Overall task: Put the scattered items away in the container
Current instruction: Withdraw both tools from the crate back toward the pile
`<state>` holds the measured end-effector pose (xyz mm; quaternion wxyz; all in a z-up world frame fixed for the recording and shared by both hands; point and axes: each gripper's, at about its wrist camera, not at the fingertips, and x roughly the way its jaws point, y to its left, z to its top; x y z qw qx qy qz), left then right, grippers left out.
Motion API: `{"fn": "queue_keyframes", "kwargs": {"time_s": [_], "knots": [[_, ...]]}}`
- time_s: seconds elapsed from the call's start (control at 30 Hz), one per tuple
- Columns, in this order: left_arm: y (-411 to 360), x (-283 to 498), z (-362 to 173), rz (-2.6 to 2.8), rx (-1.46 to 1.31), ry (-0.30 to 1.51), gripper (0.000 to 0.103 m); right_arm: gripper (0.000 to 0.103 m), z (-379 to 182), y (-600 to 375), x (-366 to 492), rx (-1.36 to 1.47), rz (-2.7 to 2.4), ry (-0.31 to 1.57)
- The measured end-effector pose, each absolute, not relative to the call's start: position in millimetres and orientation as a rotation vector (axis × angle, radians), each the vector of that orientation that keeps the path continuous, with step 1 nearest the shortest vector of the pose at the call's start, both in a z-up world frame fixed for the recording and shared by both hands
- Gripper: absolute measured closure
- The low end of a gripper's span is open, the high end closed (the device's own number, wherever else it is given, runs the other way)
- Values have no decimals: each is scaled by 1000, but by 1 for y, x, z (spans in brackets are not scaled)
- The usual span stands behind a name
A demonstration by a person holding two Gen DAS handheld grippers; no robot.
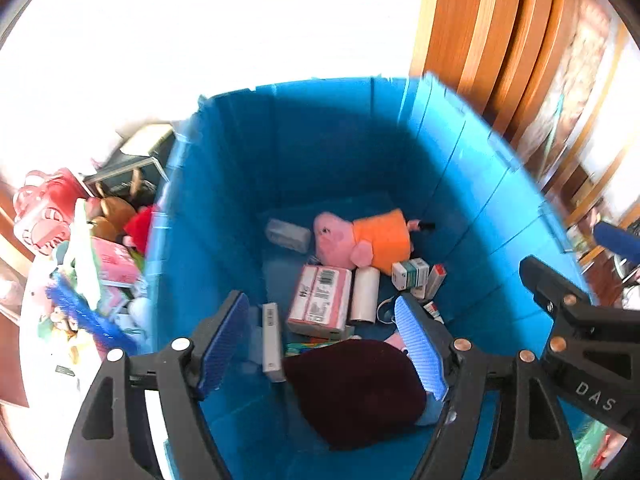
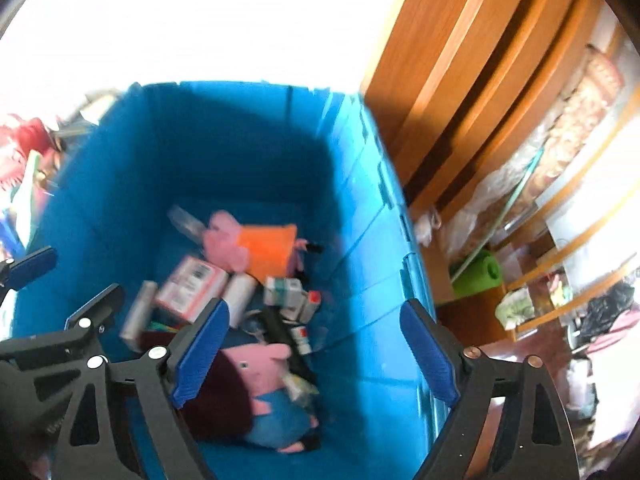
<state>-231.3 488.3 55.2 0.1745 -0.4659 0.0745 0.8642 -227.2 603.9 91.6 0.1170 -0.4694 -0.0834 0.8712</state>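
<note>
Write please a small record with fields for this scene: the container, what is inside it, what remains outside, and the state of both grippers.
container: blue bin, open on top
inside: pig toy in orange dress, pig toy in blue, pink box, white roll, dark red cloth
outside: pile of toys left of the bin
left gripper: open, empty, above the bin
right gripper: open, empty, above the bin

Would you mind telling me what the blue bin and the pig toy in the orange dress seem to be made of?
Blue bin: probably rigid moulded plastic with a smooth, faintly glossy finish; its walls show straight panel seams and ribs.
Pig toy in the orange dress: looks like soft plush fabric, matte and fuzzy, with rounded stuffed shapes; motion blur leaves its texture uncertain.
</note>
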Motion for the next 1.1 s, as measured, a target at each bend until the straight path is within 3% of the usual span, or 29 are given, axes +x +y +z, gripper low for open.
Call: {"fn": "queue_keyframes", "kwargs": {"time_s": [0.07,0.4,0.8,1.1], "knots": [[461,-219,74,2468,-1270,197,24,0,109,583,-207,-1313,2573,-234],[290,-170,98,2600,-1157,163,20,0,138,444,-133,-1182,2689,-186],[113,-163,35,2706,-1295,144,20,0,74,270,-124,-1321,2838,-308],[71,-191,-37,2695,-1463,71,20,0,1,218,-148,-1393,2900,-309]]}}
